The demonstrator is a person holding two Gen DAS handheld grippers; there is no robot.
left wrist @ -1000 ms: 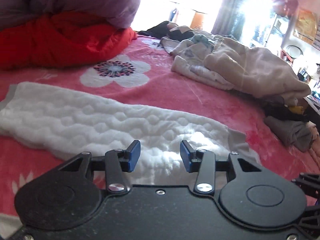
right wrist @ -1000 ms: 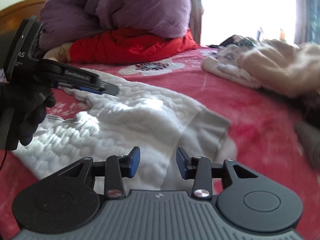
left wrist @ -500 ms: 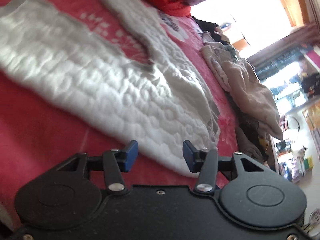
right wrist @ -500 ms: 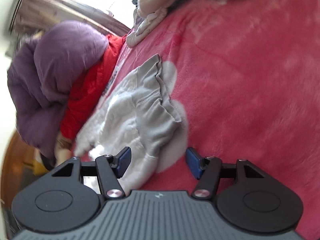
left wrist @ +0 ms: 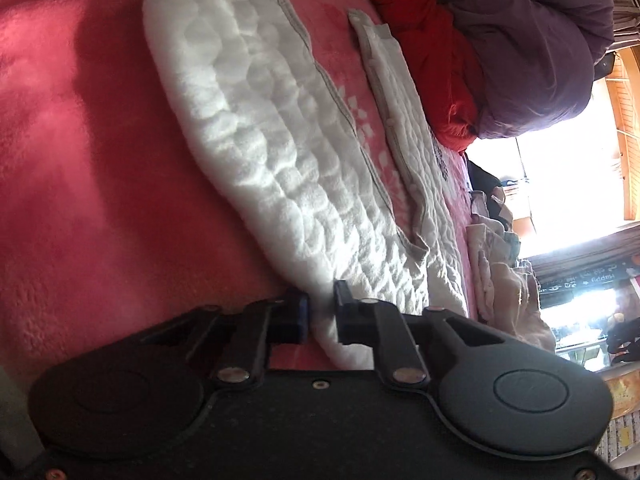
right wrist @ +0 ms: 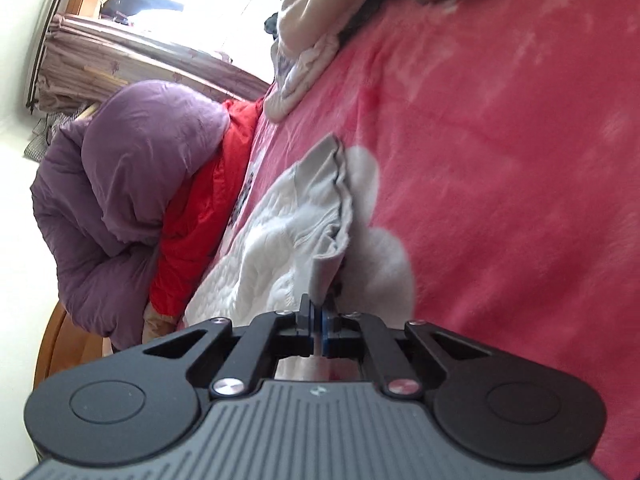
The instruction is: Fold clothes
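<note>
- Fleece garment [left wrist: 280, 152], white and quilted, lies along my pink bed blanket [left wrist: 80, 160]; my left gripper [left wrist: 320, 316] pinches its near edge. Red and purple bedding [left wrist: 520, 48] is heaped by the bright window.
- My right gripper [right wrist: 318, 328] is clamped on the garment's grey hem [right wrist: 326, 256]; a clothes pile [right wrist: 320, 32] sits at the far edge.

- We see white pants [left wrist: 280, 160], bubbly quilted texture, grey trim and cuff.
- Bed blanket [right wrist: 500, 160]: pink-red, we note white flower prints.
- Duvet [right wrist: 132, 168] purple; jacket [right wrist: 200, 216] red.
- Clothes pile [right wrist: 308, 32]: cream, pale.
- Jaws: black, blue pads, we see both.
</note>
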